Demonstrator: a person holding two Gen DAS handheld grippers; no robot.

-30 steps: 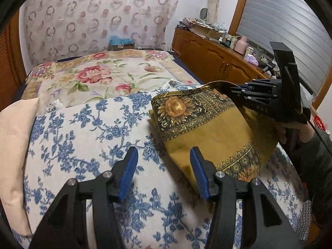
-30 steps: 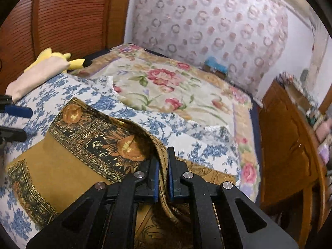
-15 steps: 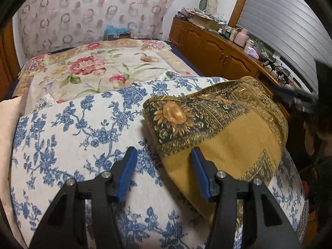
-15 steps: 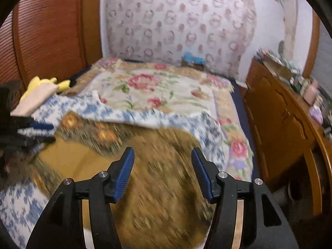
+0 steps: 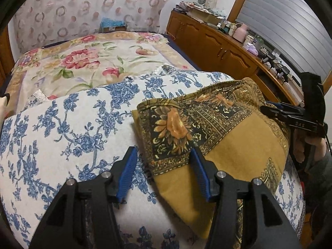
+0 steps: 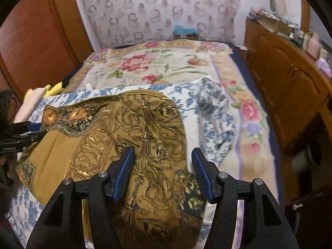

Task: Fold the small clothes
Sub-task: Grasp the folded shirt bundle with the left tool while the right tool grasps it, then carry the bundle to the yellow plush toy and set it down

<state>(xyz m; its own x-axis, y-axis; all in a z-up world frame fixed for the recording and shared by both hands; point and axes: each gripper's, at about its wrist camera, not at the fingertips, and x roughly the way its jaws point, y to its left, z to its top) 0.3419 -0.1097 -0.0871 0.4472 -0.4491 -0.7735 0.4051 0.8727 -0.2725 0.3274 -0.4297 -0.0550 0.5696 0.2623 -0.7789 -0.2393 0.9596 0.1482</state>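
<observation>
Two claws in shot, both with jaws apart and gripping nothing. The left claw [image 5: 164, 174] hovers over the near corner of the mustard-yellow cloth with dark sunflower-print borders [image 5: 224, 141] — one blue pad is over the cloth, the other over the white bedsheet with blue flower print [image 5: 62, 128]. The right claw [image 6: 162, 172] sits above the scrollwork-patterned part of that same cloth [image 6: 132, 128], pads not pressing on it.

The cloth lies folded over on the bed; its lower edge is cut off behind the claw bodies, so I can't tell how neat the fold is. The right wrist view is blurry toward the edges.

Farther back there's a cream floral blanket [image 5: 87, 62]. The wooden cabinet [image 5: 209, 45] along the side is cluttered on top — too small to make out beyond a pink jug [image 5: 240, 32].
</observation>
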